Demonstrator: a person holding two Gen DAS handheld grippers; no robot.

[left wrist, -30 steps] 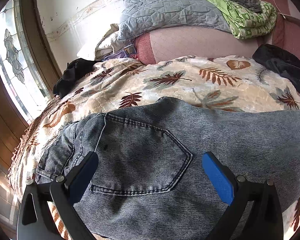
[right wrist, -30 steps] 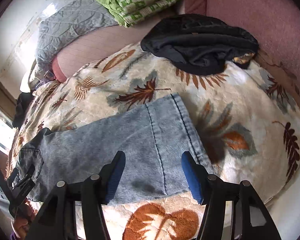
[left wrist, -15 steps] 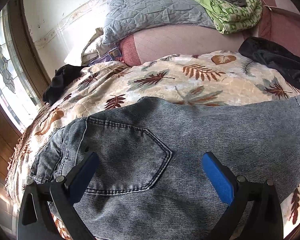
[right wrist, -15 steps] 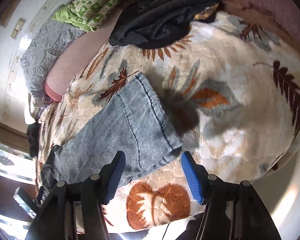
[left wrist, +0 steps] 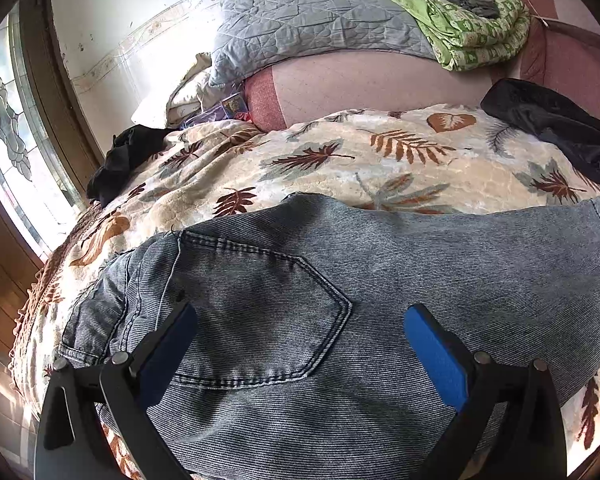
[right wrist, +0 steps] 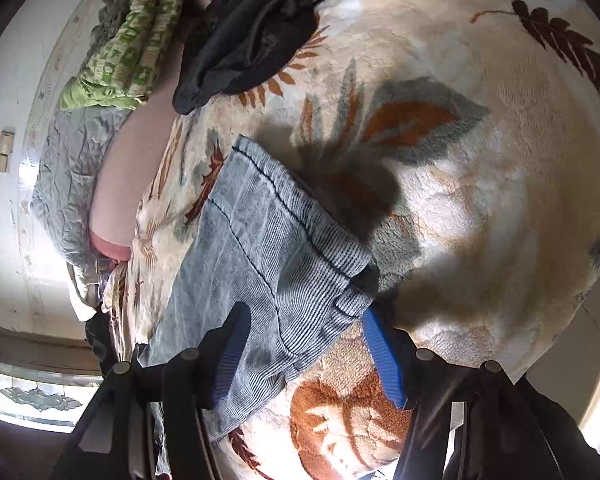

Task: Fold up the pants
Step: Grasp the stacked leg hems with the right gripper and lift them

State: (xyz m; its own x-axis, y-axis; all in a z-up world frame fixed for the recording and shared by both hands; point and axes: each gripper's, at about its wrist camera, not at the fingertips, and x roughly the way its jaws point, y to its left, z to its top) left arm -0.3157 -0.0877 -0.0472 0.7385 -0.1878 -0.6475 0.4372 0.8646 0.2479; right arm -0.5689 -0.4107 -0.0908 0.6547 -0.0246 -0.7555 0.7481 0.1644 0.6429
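Observation:
Grey-blue jeans lie flat across a leaf-print blanket on a bed, back pocket up. My left gripper is open and hovers just above the back pocket near the waistband, holding nothing. In the right wrist view the leg hem of the jeans lies on the blanket. My right gripper is open with its jaws on either side of the hem's near corner, which is slightly lifted and rumpled.
A black garment lies at the blanket's far right, also in the right wrist view. Another dark garment lies far left. Grey quilt and green bedding are piled behind. A window is left.
My right gripper has swung down and closed in on the leg hem, whose corner now sits between the open jaws. My left gripper shifted slightly over the pocket.

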